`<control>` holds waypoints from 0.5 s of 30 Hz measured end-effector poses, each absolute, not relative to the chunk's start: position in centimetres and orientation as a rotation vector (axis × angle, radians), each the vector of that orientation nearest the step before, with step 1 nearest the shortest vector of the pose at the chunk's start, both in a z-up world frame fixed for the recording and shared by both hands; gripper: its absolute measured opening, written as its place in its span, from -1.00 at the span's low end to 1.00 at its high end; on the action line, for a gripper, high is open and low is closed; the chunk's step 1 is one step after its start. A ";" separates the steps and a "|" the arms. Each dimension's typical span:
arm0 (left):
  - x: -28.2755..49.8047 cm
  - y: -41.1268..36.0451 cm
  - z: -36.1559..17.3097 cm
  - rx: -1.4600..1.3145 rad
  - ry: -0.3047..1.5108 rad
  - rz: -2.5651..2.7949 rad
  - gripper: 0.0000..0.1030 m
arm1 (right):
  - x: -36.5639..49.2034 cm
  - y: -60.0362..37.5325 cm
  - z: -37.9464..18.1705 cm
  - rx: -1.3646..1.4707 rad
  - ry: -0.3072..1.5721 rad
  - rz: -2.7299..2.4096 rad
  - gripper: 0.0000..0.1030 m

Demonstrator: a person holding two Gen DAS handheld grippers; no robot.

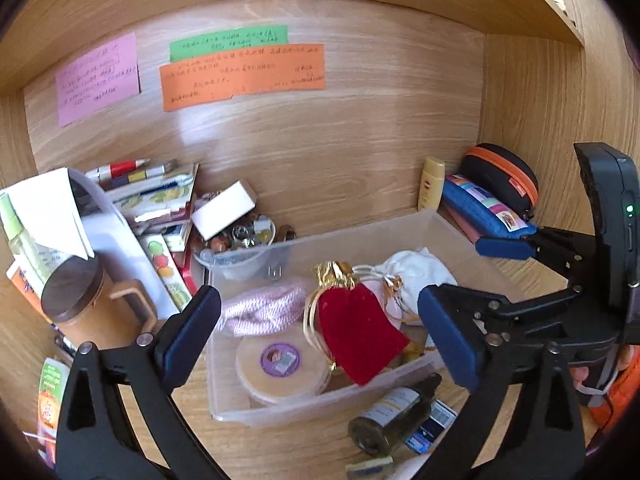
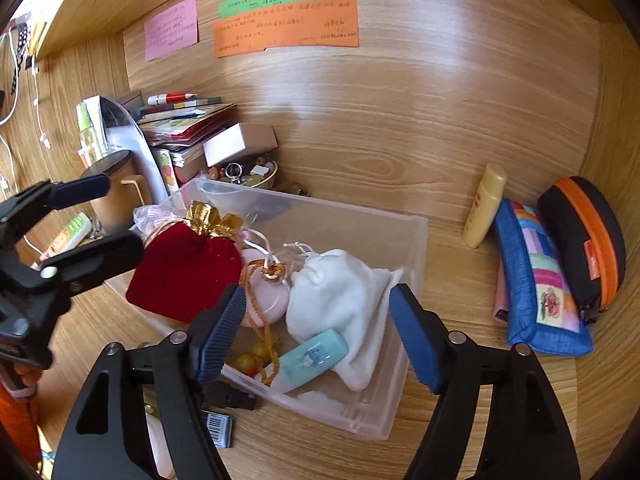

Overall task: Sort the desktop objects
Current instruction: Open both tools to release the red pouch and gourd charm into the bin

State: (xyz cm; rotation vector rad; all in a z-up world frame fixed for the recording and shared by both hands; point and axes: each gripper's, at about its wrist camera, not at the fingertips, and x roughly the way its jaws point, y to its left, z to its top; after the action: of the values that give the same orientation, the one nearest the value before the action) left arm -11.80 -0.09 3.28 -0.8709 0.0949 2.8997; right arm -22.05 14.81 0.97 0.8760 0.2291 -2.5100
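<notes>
I see a clear plastic bin (image 1: 400, 232) on the wood-grain counter (image 2: 460, 280), holding soft pouches: a red velvet bag (image 1: 356, 332) with a gold ruffled neck, a white cloth sack (image 2: 340, 296), a pink knitted bundle (image 1: 260, 308), and a round wooden disc (image 1: 280, 364). My left gripper (image 1: 320, 332) tilts down over the bin, fingers spread wide, nothing between them. My right gripper (image 2: 316, 332) also angles down, fingers apart above the sack, not pressing it.

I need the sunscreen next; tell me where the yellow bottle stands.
The yellow bottle stands against the back wall in the right wrist view, right of the clear bin and beside the blue pouch.
</notes>
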 end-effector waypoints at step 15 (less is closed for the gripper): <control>-7.8 -1.7 2.9 -0.906 0.089 2.917 0.97 | -17.7 16.0 3.1 0.839 0.245 -2.569 0.92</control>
State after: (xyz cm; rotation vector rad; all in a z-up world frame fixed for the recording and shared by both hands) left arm -7.80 -1.68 2.89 -0.9064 0.0890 2.9167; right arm -17.68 15.96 3.13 0.8390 0.2450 -2.5688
